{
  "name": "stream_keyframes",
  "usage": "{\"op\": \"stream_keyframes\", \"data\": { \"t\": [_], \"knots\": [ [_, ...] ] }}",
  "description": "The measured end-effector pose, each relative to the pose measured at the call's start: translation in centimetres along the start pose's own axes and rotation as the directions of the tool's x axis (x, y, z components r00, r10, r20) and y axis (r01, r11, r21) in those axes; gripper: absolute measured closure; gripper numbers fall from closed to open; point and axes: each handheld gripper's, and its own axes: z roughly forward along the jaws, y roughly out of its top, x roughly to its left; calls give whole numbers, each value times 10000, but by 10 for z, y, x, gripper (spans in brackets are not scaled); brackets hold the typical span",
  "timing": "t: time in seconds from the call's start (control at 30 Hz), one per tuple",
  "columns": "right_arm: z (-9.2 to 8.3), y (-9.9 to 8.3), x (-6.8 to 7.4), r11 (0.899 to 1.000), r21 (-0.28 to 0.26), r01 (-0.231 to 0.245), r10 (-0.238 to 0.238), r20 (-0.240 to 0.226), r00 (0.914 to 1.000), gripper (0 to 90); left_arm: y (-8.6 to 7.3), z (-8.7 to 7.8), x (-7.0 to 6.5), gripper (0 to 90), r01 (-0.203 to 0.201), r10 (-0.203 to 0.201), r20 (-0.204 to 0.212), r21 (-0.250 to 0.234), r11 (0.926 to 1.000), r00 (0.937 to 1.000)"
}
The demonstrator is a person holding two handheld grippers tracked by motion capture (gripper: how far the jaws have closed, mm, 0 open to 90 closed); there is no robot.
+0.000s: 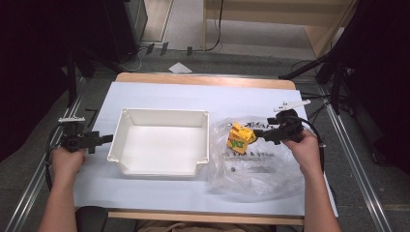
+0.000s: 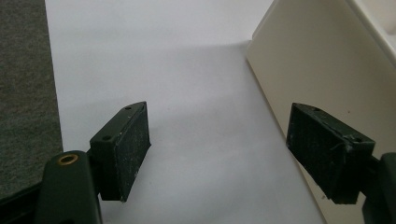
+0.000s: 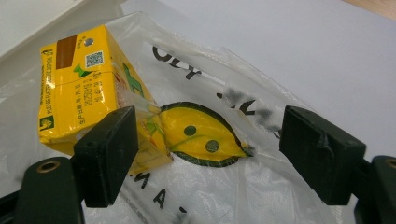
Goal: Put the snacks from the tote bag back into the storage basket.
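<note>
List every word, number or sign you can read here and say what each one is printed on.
"PLEASE FLATTEN BEFORE DISPOSAL": side of the yellow carton, small, read with some doubt.
Date-like digits and a QR code on the carton: too small to read.
"MA": black letters on the clear plastic bag, near the right hand-held gripper; the rest is crumpled or upside down, unreadable.
Yellow leaf sign on the bag: no words.
White tray: no text.

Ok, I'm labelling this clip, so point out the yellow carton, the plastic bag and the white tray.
yellow carton [image 3: 77, 93], right gripper view, its printed side face.
plastic bag [image 1: 251, 169], high view, its clear near part.
white tray [image 1: 159, 170], high view, its near wall.
</note>
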Motion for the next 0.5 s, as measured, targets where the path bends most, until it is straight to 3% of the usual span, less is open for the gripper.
{"op": "stream_keyframes", "data": {
  "t": [0.37,0.5],
  "knots": [
    [-3,3,2,9999,-29,-115,115,-9,9999,205,0,1,0,228,-1,1,7,41,10000,10000],
    [-4,7,6,10000,46,-60,59,217,9997,205,0,0,0,228,-8,8,6,38,10000,10000]
  ]
}}
